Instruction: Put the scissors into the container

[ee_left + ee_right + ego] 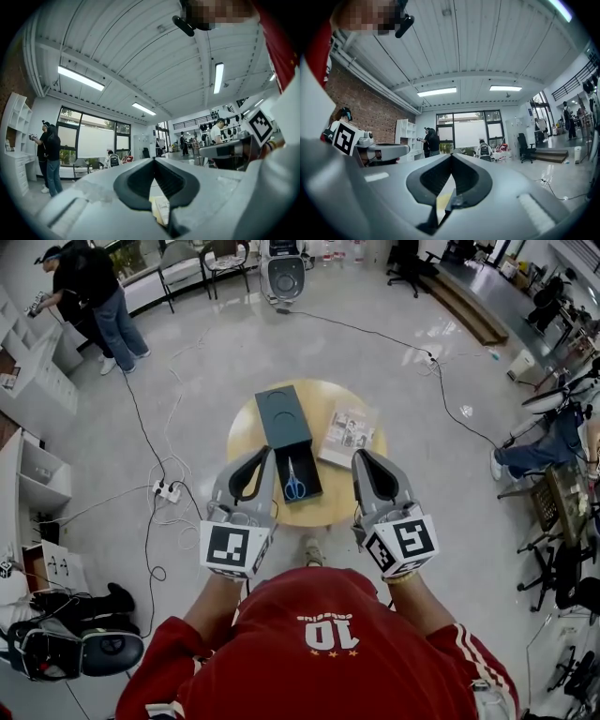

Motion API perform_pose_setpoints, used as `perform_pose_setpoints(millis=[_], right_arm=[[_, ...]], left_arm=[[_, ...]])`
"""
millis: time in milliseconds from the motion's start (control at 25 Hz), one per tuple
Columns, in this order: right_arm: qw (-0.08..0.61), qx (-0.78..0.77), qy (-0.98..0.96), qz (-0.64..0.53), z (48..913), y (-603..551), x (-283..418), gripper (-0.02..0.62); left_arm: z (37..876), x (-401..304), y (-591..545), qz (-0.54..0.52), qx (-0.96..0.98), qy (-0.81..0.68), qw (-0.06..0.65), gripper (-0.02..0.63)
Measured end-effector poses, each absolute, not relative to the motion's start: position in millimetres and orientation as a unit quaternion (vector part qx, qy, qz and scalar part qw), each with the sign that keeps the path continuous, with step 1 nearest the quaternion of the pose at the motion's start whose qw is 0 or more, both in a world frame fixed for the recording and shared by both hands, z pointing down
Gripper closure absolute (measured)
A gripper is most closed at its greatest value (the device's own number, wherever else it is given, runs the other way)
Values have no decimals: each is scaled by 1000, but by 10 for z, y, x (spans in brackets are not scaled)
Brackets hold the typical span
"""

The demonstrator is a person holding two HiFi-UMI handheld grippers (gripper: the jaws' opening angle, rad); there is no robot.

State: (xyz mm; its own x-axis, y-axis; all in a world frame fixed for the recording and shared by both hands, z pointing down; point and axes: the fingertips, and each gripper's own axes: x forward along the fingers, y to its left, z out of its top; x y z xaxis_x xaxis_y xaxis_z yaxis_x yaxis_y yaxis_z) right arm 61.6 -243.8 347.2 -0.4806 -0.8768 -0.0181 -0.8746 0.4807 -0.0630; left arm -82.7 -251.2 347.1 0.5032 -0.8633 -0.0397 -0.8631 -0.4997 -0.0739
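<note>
Two closed, empty tools: left tool [266, 453] and right tool [357, 455]. Between them the scissors [294, 486] lie in the container's [281, 418] near end, on the surface [246, 432].

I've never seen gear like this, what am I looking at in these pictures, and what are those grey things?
A person holds two hand-held clamps: the left gripper and the right gripper, patterned cubes included. One picture comes from a camera on the person's head, looking down; the other two from cameras riding on each gripper, looking along its jaws. Both grippers are shut and empty. On the round table are a dark container, with blue-handled scissors lying in its open tray, and a booklet beside it.
</note>
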Motion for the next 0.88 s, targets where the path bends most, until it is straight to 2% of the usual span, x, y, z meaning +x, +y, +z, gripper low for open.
perform_pose_setpoints(millis=[880], right_arm=[[32,-497,867,-9,3297,-2367,513,606]], left_arm=[[3389,-903,-2485,6,-871,490,42,603]])
